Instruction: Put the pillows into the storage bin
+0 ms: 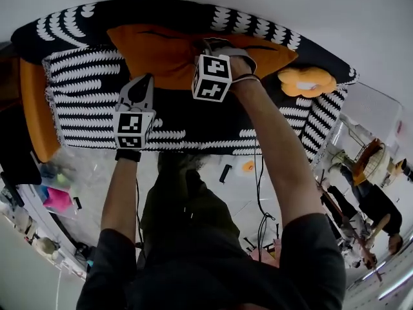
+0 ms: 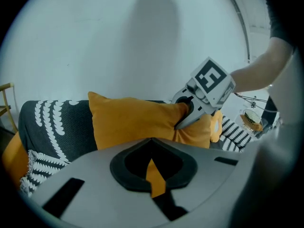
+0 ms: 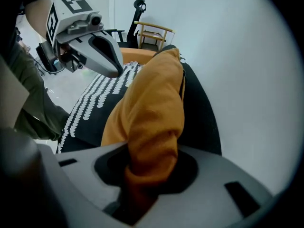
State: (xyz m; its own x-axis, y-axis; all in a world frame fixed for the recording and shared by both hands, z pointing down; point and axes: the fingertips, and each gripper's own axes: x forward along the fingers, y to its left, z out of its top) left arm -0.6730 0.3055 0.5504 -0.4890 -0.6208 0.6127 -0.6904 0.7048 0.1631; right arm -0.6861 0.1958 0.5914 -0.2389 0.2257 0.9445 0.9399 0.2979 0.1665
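Orange pillow (image 1: 161,50), propped upright along the backrest of the black sofa with white leaf print (image 1: 84,89), not in the bin. Pinched towards its right-hand end, at the upper edge, by the right gripper (image 2: 185,115). Jaws there clamped on a thick fold of the orange cloth, bunched and bulging through the gap between them in the right gripper view. Gripper pointing steeply down, forearm stretched out over the seat.

Left gripper (image 3: 112,66) held over the patterned seat, just in front of the pillow's left half and apart from it in the right gripper view. Jaws together at the tips. Only a thin orange sliver in the slit between them in the left gripper view; pinched cloth or the pillow beyond, impossible to tell.

Smaller yellow-orange cushion (image 1: 306,81) lying at the sofa's right end, just beside the pillow's right corner. Clear plastic bin (image 1: 373,112) standing past that same end of the sofa, well apart from both grippers.
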